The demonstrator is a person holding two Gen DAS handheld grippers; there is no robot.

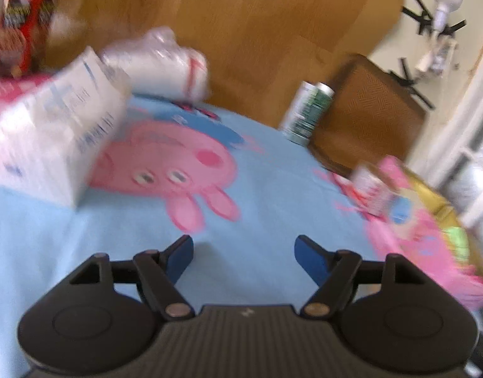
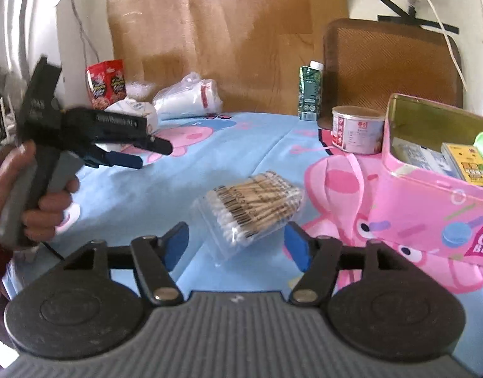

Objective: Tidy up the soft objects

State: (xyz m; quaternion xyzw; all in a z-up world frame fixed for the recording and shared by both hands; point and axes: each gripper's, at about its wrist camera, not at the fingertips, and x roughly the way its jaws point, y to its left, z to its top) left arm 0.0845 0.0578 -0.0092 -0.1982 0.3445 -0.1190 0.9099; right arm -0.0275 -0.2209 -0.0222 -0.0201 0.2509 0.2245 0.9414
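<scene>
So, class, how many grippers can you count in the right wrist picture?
2. The right gripper is at the bottom, open around the cotton swab pack. The left gripper is at the left, held in a hand.

Readable lettering: one fragment only

The pink tin (image 2: 430,208), at 3 o'clock in the right wrist view, shows "BIS"; all other labels are too blurred.
</scene>
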